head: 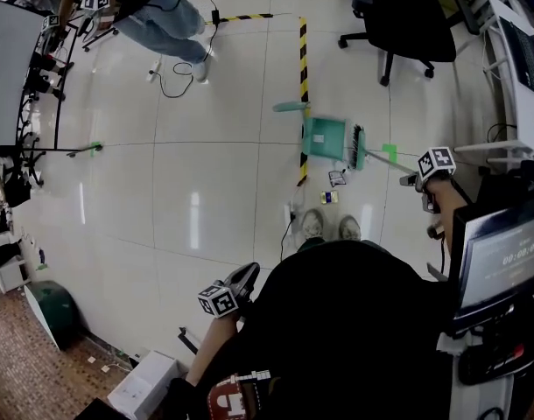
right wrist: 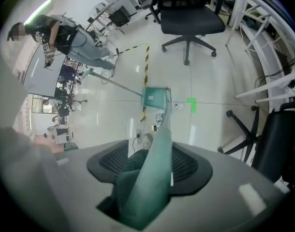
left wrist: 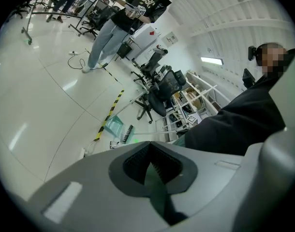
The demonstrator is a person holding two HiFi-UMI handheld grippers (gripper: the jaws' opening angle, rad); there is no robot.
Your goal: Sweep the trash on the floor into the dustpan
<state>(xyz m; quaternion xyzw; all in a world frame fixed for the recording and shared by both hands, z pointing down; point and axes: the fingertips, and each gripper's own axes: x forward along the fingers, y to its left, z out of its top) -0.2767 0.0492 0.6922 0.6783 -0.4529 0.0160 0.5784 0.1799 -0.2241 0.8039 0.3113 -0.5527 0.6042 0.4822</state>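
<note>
Head view: steeply down on the dustpan from above. Left gripper view: low-ish, far back from it. Right gripper view: nearer, sighting along the broom. Shared by all three.

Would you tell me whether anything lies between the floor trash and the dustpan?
Nothing visible does: the trash lies on open floor just short of the dustpan; the broom head rests beside the dustpan.

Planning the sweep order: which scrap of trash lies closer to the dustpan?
The white scrap, just below the green dustpan in the head view; the yellow scrap lies farther, nearer the person's shoes.
</note>
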